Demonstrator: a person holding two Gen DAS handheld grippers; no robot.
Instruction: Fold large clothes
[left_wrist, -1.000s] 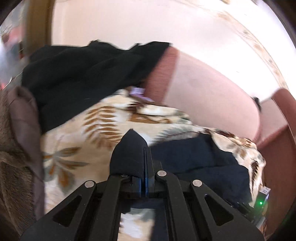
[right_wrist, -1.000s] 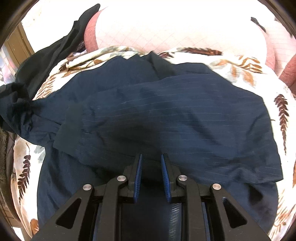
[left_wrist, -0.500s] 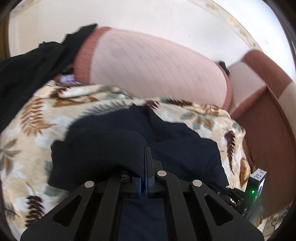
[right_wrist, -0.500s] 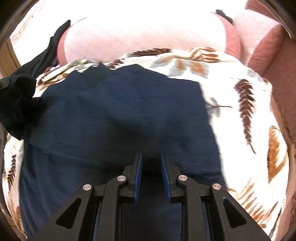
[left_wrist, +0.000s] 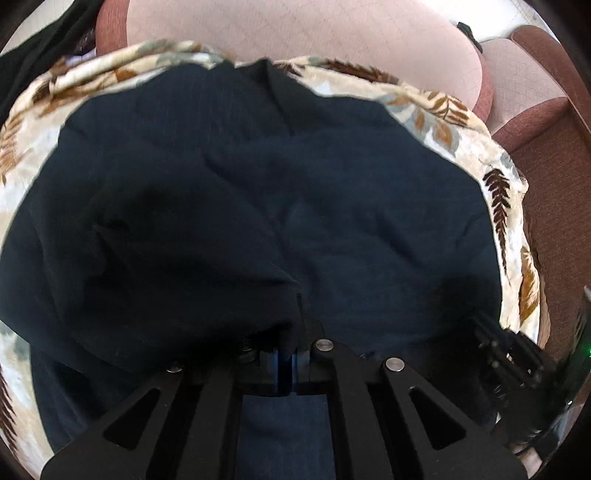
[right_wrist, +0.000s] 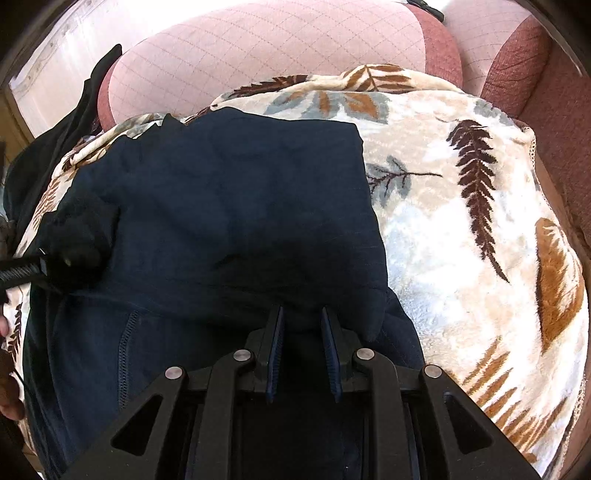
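Note:
A large navy garment (left_wrist: 332, 192) lies spread on a leaf-patterned blanket (left_wrist: 509, 206). My left gripper (left_wrist: 297, 317) is shut on a fold of the navy garment, and the cloth drapes over its left finger. In the right wrist view the same garment (right_wrist: 236, 206) lies folded over, with a zipper seam at the lower left. My right gripper (right_wrist: 301, 314) has its jaws a little apart, and a dark fold of the garment lies between the fingertips. The left gripper also shows in the right wrist view (right_wrist: 55, 262), at the garment's left edge.
A pink quilted sofa back (right_wrist: 266, 51) rises behind the blanket (right_wrist: 480, 236). A maroon armrest (right_wrist: 517, 62) stands at the right. Another black garment (right_wrist: 66, 133) hangs over the sofa's left end. The right gripper's body (left_wrist: 517, 365) shows at the lower right of the left wrist view.
My left gripper has carried its fold of navy cloth rightward over the garment, which now fills its view. The right view has shifted, showing more blanket at the right.

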